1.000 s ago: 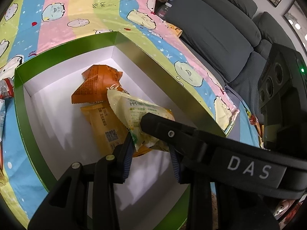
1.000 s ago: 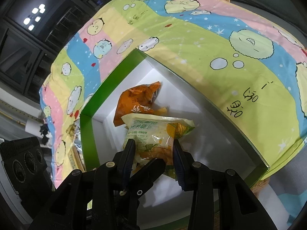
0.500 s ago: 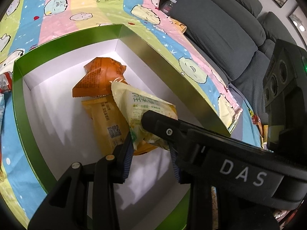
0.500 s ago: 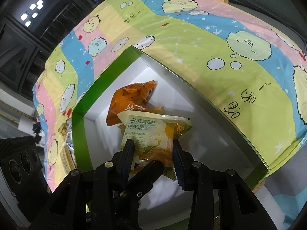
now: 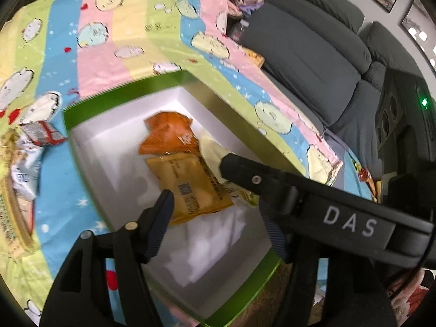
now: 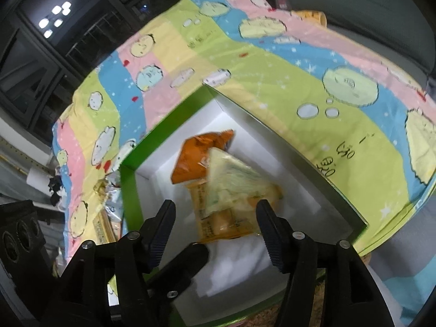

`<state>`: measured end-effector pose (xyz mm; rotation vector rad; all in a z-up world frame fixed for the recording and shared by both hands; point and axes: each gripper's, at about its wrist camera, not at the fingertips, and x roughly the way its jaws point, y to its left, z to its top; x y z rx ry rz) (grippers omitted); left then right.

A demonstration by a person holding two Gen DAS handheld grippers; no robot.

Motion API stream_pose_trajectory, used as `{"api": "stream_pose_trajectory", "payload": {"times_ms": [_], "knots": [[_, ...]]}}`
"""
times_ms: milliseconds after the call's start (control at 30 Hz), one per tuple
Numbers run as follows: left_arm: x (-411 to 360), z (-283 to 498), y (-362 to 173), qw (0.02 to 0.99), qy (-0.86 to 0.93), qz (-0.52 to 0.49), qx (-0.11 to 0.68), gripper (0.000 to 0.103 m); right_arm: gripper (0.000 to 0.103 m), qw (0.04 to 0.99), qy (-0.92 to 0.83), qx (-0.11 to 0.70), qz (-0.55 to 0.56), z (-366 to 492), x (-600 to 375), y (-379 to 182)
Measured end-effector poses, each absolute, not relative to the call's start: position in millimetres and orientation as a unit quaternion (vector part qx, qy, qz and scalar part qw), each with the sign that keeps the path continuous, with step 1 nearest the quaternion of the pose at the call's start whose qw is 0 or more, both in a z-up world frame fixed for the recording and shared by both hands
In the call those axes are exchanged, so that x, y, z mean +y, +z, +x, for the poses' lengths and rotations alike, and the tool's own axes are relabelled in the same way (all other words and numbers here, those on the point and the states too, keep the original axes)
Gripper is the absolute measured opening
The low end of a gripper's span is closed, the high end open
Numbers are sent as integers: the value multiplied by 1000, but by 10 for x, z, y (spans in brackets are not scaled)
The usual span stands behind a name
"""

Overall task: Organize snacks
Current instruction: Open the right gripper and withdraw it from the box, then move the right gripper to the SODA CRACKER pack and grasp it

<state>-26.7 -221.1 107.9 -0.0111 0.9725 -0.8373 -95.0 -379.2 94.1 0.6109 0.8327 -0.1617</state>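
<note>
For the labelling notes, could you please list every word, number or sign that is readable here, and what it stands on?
"DAS": white letters on the right gripper arm crossing the left wrist view.
Print and square code on the yellow-orange packet: too blurred to read.
Dark scribbles on the striped cloth: not legible as words.
Loose packets beside the green box: blurred.

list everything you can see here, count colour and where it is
box: 1, green outside and white inside, open, on the cloth
orange packet: 1, orange, in the box toward its far corner
yellow packet: 1, amber yellow, in the box, partly over the orange one
pale packet: 1, pale yellow-green, blurred, on top of the yellow one
loose snack packets: several, silver, red and beige, on the cloth outside the box; count unclear
cloth: 1, striped pink, blue, yellow and green with cartoon figures, under the box
sofa: 1, dark grey, behind the cloth
left gripper: 1, black, jaws just opened, over the box, holding nothing
right gripper: 1, black, jaws just opened, packets beyond its fingertips
</note>
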Motion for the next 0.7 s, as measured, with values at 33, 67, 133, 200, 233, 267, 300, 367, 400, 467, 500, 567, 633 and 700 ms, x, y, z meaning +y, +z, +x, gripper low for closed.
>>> {"api": "stream_pose_trajectory", "payload": {"times_ms": [33, 67, 133, 200, 233, 267, 300, 367, 400, 467, 500, 567, 633, 700], "knots": [[-2154, -274, 1115, 805, -389, -9, 448, 71, 67, 869, -79, 395, 289, -951, -3769, 971], [-2108, -283, 1145, 809, -386, -11, 444, 75, 70, 873, -80, 389, 284, -965, -3735, 1019], [-1943, -286, 1223, 818, -377, -19, 433, 80, 71, 879, -79, 381, 274, -984, -3659, 1099], [-1770, -285, 1286, 827, -367, -29, 426, 81, 73, 886, -75, 375, 264, -987, -3572, 1175], [-1698, -279, 1311, 831, -361, -35, 422, 82, 73, 888, -73, 373, 260, -987, -3541, 1194], [-1616, -271, 1335, 835, -355, -40, 418, 84, 73, 891, -71, 370, 254, -981, -3481, 1235], [-1491, -265, 1370, 842, -344, -46, 412, 85, 73, 893, -69, 369, 248, -974, -3432, 1265], [-1335, -245, 1409, 852, -327, -53, 405, 86, 74, 898, -61, 367, 233, -944, -3297, 1322], [-1211, -237, 1433, 861, -312, -55, 398, 88, 76, 900, -57, 366, 229, -928, -3242, 1341], [-1028, -224, 1460, 872, -289, -60, 390, 91, 82, 905, -43, 364, 218, -887, -3101, 1379], [-922, -215, 1467, 877, -276, -64, 387, 91, 83, 906, -37, 364, 213, -870, -3044, 1390], [-655, -179, 1468, 883, -256, -85, 384, 92, 84, 909, -26, 366, 199, -820, -2902, 1414], [-432, -168, 1459, 888, -236, -102, 382, 97, 84, 910, -16, 368, 189, -764, -2764, 1436], [-183, -125, 1432, 894, -207, -119, 379, 99, 84, 911, -3, 369, 183, -716, -2640, 1445]]}}
